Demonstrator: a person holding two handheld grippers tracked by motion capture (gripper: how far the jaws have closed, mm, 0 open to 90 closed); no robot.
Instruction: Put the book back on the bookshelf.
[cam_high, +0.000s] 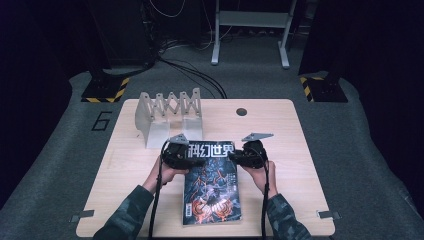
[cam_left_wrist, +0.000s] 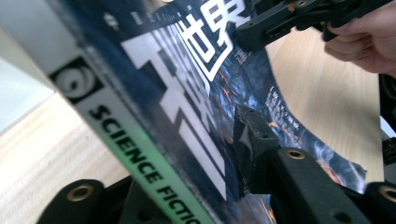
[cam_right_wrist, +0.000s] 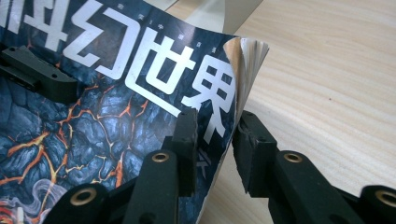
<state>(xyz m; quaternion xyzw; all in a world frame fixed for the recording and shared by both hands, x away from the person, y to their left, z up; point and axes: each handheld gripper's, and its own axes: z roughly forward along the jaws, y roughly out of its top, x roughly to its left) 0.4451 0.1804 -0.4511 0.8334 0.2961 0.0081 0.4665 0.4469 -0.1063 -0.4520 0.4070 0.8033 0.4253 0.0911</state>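
Note:
A magazine (cam_high: 212, 192) with a dark lava-pattern cover and large white title lies lengthwise on the wooden table (cam_high: 300, 155), its far end raised. My left gripper (cam_high: 184, 156) is shut on the far left corner by the spine (cam_left_wrist: 140, 154), one jaw on the cover and the other beneath it. My right gripper (cam_high: 237, 156) is shut on the far right corner, its jaws (cam_right_wrist: 218, 126) pinching the cover and the page edges (cam_right_wrist: 252, 51). In the left gripper view the right gripper (cam_left_wrist: 280, 21) shows across the cover. In the right gripper view a left jaw (cam_right_wrist: 39, 74) rests on the cover.
A grey accordion-style file rack (cam_high: 170, 115) stands at the back left of the table, just beyond the magazine. A round cable hole (cam_high: 242, 111) sits near the far edge. Cables and striped stand bases (cam_high: 105, 91) lie on the floor beyond.

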